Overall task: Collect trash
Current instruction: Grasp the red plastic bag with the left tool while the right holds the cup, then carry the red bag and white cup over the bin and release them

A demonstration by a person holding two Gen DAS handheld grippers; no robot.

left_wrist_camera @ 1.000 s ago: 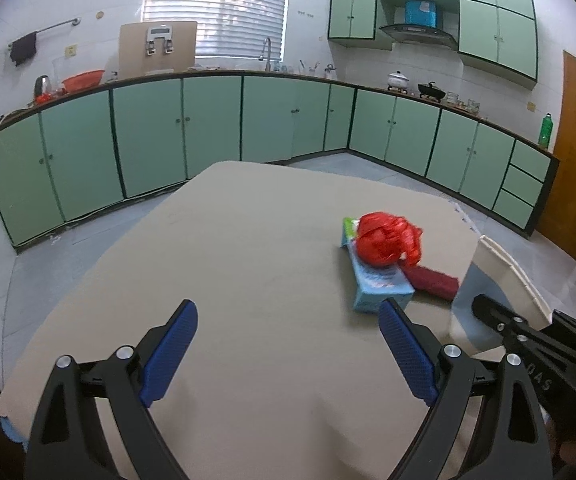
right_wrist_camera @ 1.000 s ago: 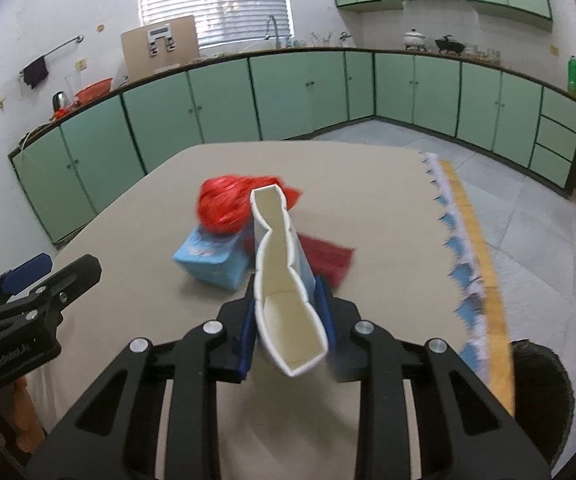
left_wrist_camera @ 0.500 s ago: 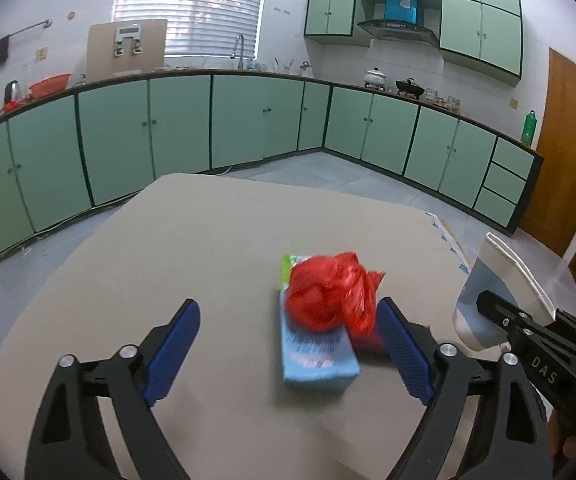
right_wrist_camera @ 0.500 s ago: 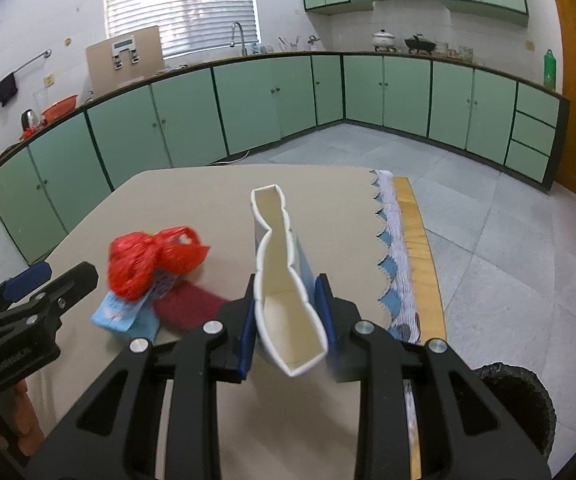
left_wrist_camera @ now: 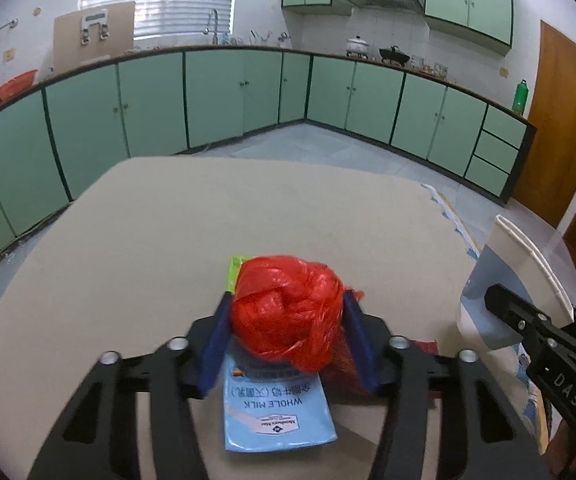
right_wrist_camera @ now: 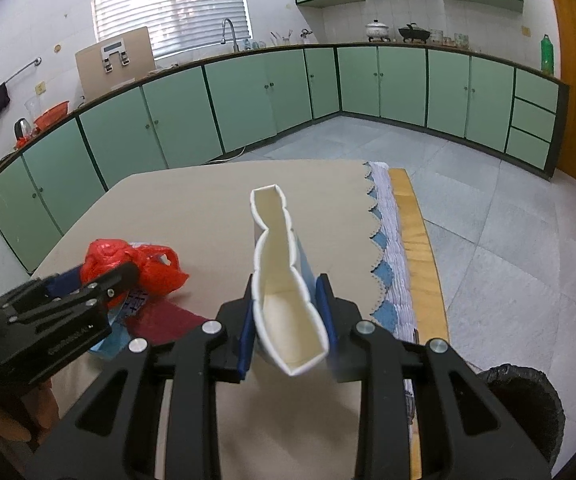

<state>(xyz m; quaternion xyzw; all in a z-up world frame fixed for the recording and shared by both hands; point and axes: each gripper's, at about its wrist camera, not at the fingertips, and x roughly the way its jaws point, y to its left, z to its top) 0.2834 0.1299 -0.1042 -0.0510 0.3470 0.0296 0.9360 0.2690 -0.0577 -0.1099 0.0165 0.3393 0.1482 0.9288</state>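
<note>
Left wrist: left tongs (left_wrist_camera: pixel 288 322) have just been closing, pads now against red bag (left_wrist_camera: pixel 288 312) atop milk carton (left_wrist_camera: pixel 275 408) on table (left_wrist_camera: pixel 167 232). Right wrist: right tongs (right_wrist_camera: pixel 285 322) clamp squashed white box (right_wrist_camera: pixel 283 280) over table edge, bin (right_wrist_camera: pixel 524 396) low right.

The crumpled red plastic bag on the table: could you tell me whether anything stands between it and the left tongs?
Nothing visible does. The crumpled red plastic bag sits directly between the blue pads of the left tongs, which have just been closing around it; it rests on the flattened blue milk carton.
</note>
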